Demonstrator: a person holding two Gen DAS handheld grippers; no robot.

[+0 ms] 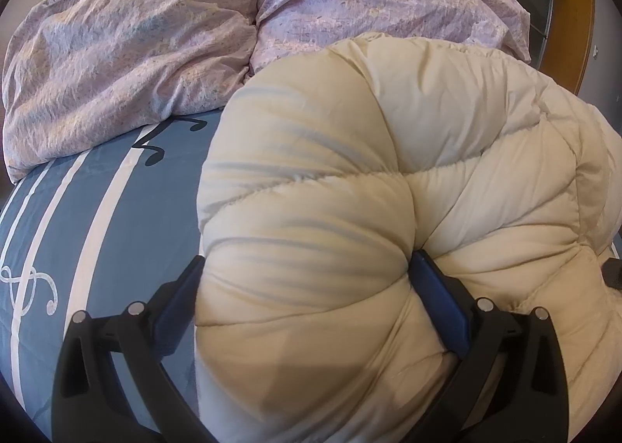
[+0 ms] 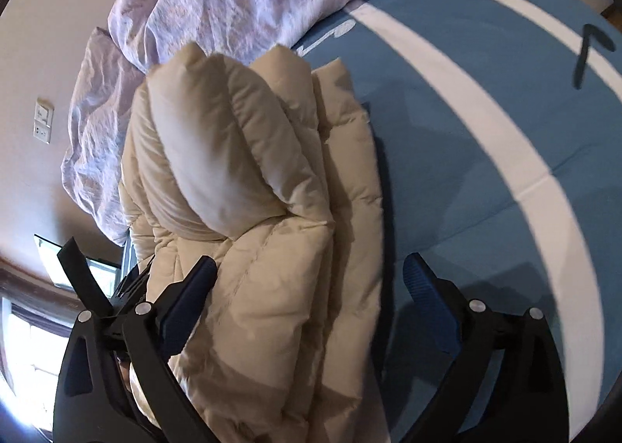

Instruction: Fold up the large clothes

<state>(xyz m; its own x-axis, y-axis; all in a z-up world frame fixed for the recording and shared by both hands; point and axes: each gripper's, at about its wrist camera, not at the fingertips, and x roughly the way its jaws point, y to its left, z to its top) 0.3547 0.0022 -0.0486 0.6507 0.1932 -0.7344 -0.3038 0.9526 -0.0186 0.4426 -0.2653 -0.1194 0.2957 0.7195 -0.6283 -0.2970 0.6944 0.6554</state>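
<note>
My left tool pinches a puffy fold of the cream quilted coat on the blue striped bed. My right tool is spread wide, gripping nothing, with the coat's folded edge between its fingers.

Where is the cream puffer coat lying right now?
The cream puffer coat lies bunched on the blue striped bedsheet, just in front of the lilac duvet, its near end between the left gripper pads.

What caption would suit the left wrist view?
Left gripper clamps a puffy cream down jacket on the blue striped bedsheet.
</note>
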